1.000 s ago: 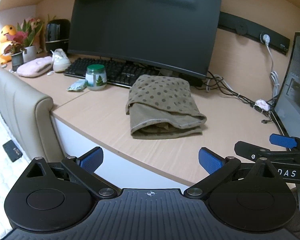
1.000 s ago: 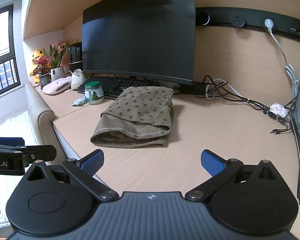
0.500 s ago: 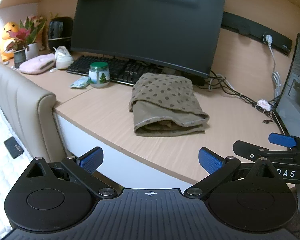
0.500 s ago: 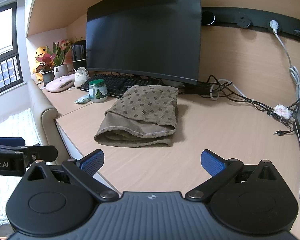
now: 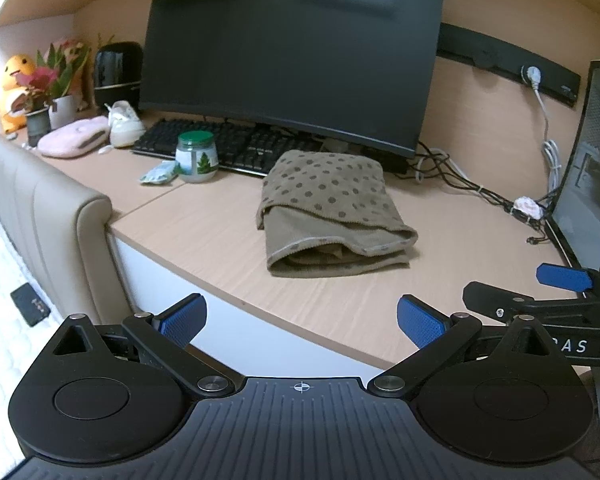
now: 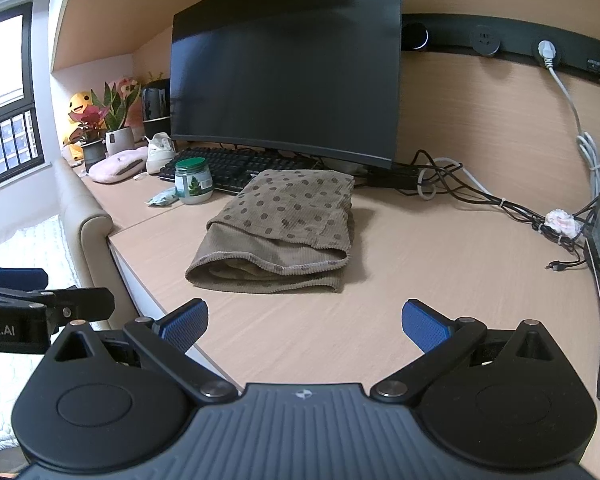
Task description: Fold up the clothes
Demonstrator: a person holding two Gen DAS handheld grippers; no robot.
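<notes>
A folded tan garment with brown dots [image 5: 332, 212] [image 6: 280, 232] lies on the wooden desk [image 5: 204, 236] [image 6: 440, 280], in front of the monitor. My left gripper [image 5: 300, 318] hangs open off the desk's front edge, well short of the garment, with nothing between its blue pads. My right gripper [image 6: 304, 322] is open too, low over the desk's near part, a short way in front of the garment's folded edge. Each gripper shows at the other view's side: the right gripper [image 5: 560, 292], the left gripper [image 6: 40, 304].
A large dark monitor [image 5: 296, 52] and a black keyboard [image 5: 228, 146] stand behind the garment. A green-lidded jar [image 5: 196, 156] and a crumpled wrapper [image 5: 160, 172] sit left. Cables [image 6: 500, 204] trail right, by a dark screen [image 5: 596, 168]. A padded beige headboard [image 5: 48, 216] borders the desk's left.
Both grippers have eased slightly back and to the left of the garment; the garment lies as before. Both stay open.
</notes>
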